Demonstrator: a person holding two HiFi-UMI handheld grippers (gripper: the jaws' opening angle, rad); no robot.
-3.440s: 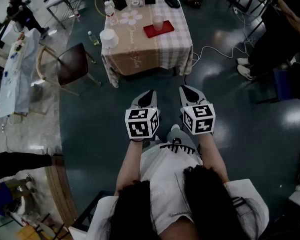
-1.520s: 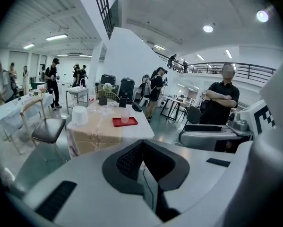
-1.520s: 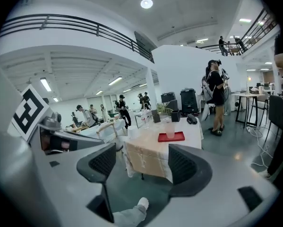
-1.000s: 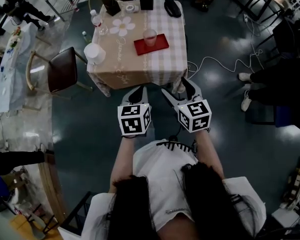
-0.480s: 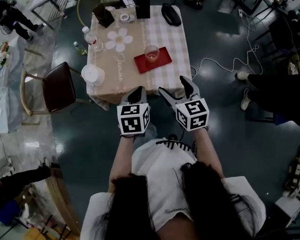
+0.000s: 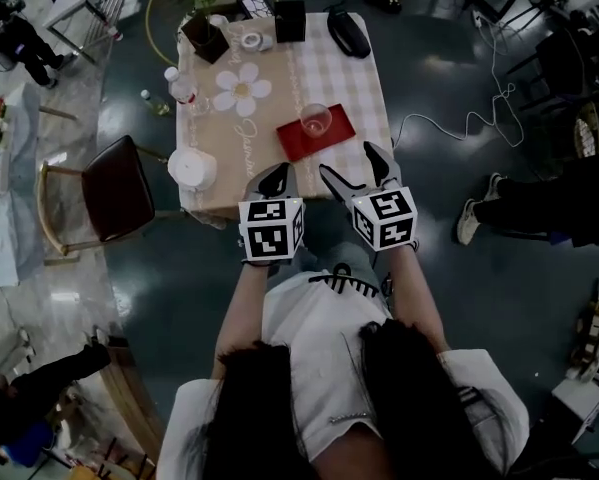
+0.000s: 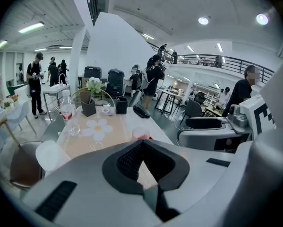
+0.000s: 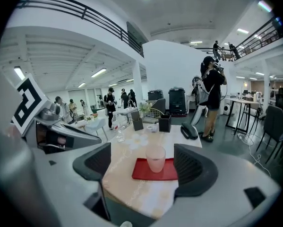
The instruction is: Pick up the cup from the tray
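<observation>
Since the cup [image 6: 316,118] stands on the red tray [image 6: 297,144], toward that tray's far edge as the person sees it, the reach probably has to cross the tray's whole near half before anything can be gripped. The right gripper [image 6: 347,162] hangs short of the tray's near edge. Its jaws have just been opening and stand wide apart, with nothing between the pads; its own view frames the cup in the gap, well ahead. The left gripper [image 6: 275,181] sits to the left of the tray and nearer the person, its jaws clenched together on nothing.

To do the approach well, I would carry the right gripper in low and nearly level. It should be high enough that the lower jaw edges clear the tray's rim, and centred so one pad passes each side of the cup. The pads should meet the wall at about mid-height and close gently, since the cup looks thin and translucent and may slip or flex. The lift should then go straight up.

The cup is upright, with its mouth open to the ceiling and its base flat on the tray. Its long axis runs vertically, square to the tray's surface, and it shows no tilt in either view.
</observation>
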